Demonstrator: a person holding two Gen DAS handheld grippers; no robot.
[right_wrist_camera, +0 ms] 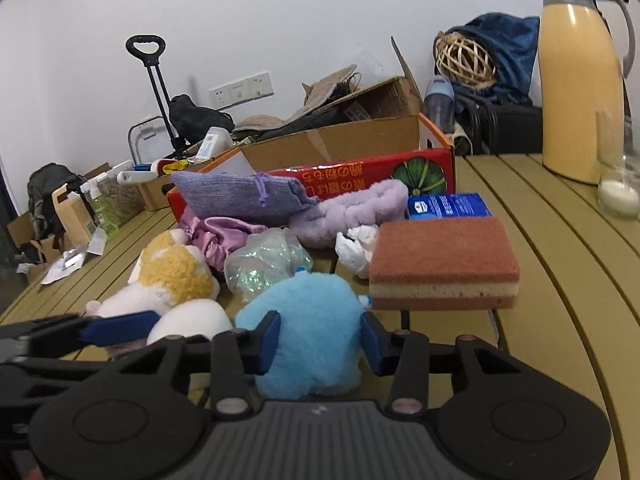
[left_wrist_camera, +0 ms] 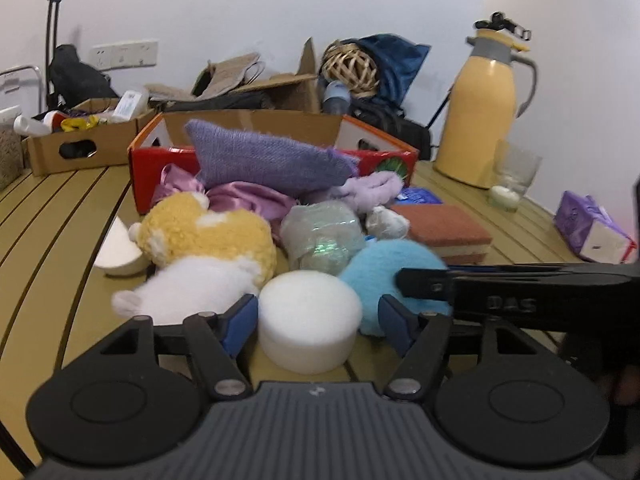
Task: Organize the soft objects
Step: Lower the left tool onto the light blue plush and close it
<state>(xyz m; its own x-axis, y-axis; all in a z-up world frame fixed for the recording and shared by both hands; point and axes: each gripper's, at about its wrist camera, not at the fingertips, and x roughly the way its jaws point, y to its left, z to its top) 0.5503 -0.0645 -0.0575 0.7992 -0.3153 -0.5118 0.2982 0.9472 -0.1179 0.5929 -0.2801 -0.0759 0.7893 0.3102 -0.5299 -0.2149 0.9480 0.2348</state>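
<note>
A pile of soft things lies on the slatted table in front of a red cardboard box (left_wrist_camera: 152,168). My left gripper (left_wrist_camera: 318,320) is open, its blue pads on either side of a white round foam puff (left_wrist_camera: 308,320). My right gripper (right_wrist_camera: 320,340) is open around a blue fluffy plush (right_wrist_camera: 308,328), pads beside it. It also shows in the left wrist view (left_wrist_camera: 376,272). Behind lie a yellow-and-white plush (left_wrist_camera: 204,240), a purple knitted pouch (left_wrist_camera: 264,156), pink satin cloth (right_wrist_camera: 224,232), a lilac fluffy band (right_wrist_camera: 348,208), a glittery plastic bag (right_wrist_camera: 264,260) and a red-brown sponge (right_wrist_camera: 444,264).
A yellow thermos jug (left_wrist_camera: 480,108) and a glass with a candle (left_wrist_camera: 512,180) stand at the right. A purple tissue pack (left_wrist_camera: 592,228) lies at the right edge. A brown box of bottles (left_wrist_camera: 80,140) is back left. A white bowl (left_wrist_camera: 120,248) lies by the plush.
</note>
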